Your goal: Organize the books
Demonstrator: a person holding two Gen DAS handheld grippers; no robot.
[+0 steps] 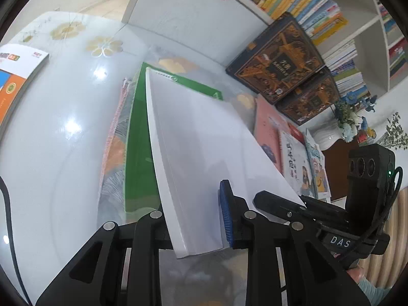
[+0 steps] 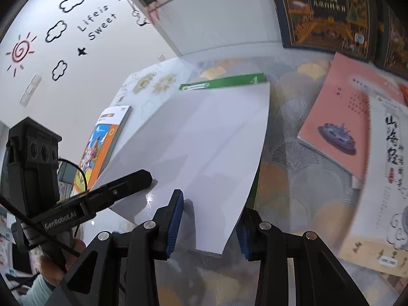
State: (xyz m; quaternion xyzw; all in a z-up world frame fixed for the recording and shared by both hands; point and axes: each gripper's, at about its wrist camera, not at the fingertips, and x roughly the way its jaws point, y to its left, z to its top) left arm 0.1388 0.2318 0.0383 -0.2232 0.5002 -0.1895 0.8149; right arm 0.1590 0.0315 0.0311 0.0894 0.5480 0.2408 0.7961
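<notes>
A white-covered book (image 1: 199,140) (image 2: 204,132) is held tilted above the table by both grippers at its near edge. My left gripper (image 1: 193,219) is shut on it: one blue pad (image 1: 225,216) lies against the cover and the other finger is hidden behind the book. My right gripper (image 2: 210,216) is shut on the near corner, with blue pads on both sides. A green book (image 1: 137,140) (image 2: 221,83) marked "4" lies flat under the white book's far end. Whether the two books touch I cannot tell.
An orange book (image 1: 15,81) (image 2: 102,148) lies to the left. A pink book (image 2: 339,117) and a calligraphy-cover book (image 2: 382,178) lie to the right on the patterned mat. Dark ornate volumes (image 1: 278,58) lean against a white shelf unit (image 1: 191,17), with rows of shelved books (image 1: 306,0) behind.
</notes>
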